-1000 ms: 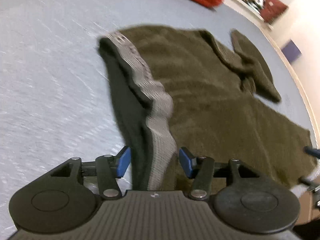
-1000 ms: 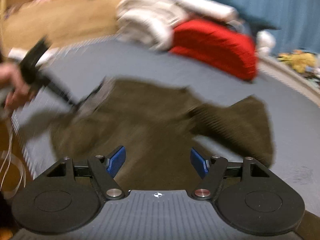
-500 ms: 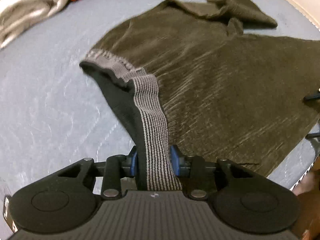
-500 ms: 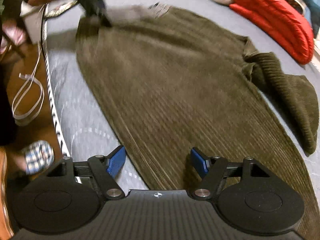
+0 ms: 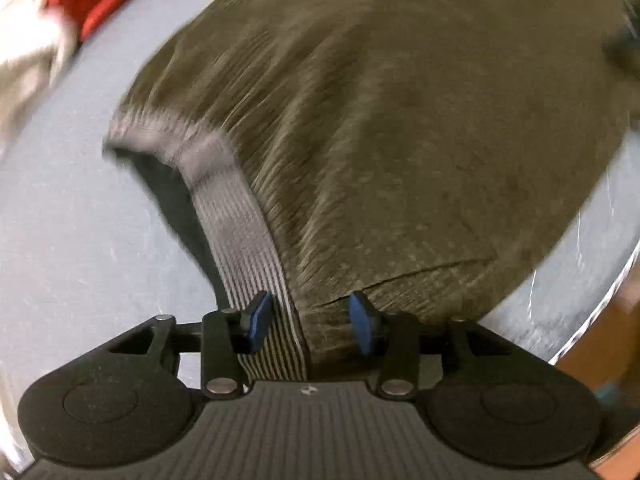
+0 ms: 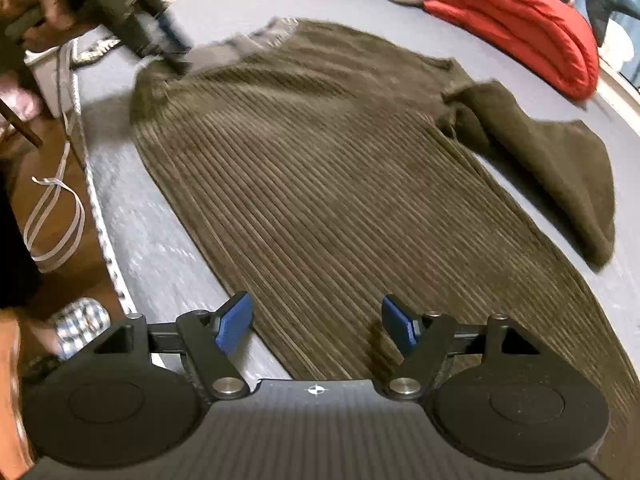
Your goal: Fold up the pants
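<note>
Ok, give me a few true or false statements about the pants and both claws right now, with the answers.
1. The left claw is open, with the grey striped waistband lying between its fingers. True.
2. The right claw is clamped on a pant leg. False: it is open, over the olive corduroy pants.
3. The pants lie on a grey-blue surface. True.
4. A blue folded blanket sits beyond the pants. False: the folded item there is red.
</note>
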{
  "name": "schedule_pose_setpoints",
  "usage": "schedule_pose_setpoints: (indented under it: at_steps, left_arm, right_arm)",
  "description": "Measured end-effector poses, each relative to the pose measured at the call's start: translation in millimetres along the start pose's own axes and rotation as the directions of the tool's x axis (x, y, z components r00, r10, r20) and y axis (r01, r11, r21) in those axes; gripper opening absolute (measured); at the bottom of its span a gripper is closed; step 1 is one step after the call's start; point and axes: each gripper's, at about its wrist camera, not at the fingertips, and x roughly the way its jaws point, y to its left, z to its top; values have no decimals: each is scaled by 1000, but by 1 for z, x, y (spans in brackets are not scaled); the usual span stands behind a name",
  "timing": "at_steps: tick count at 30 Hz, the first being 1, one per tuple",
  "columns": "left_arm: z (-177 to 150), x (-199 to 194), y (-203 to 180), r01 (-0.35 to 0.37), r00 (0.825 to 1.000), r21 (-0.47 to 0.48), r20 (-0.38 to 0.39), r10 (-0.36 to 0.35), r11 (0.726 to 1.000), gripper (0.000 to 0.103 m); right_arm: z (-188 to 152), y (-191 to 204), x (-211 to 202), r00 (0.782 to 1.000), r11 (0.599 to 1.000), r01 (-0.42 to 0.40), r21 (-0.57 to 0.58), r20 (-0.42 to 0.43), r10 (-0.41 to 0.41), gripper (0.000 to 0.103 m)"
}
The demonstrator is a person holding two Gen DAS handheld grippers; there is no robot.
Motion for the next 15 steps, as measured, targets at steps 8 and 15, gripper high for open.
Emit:
schedule_pose_setpoints:
  at_steps: [8, 15]
  left_arm:
    - [56, -70, -19, -95, 981, -155, 152, 119, 983, 54]
    - [109, -153, -66, -48, 857, -283, 481, 185, 958, 70]
  right_arm:
    - [-8, -28, -8, 1000, 994, 21, 109, 14, -22, 75]
    - [-17, -57, 16, 996, 976, 54, 209, -85, -37, 87]
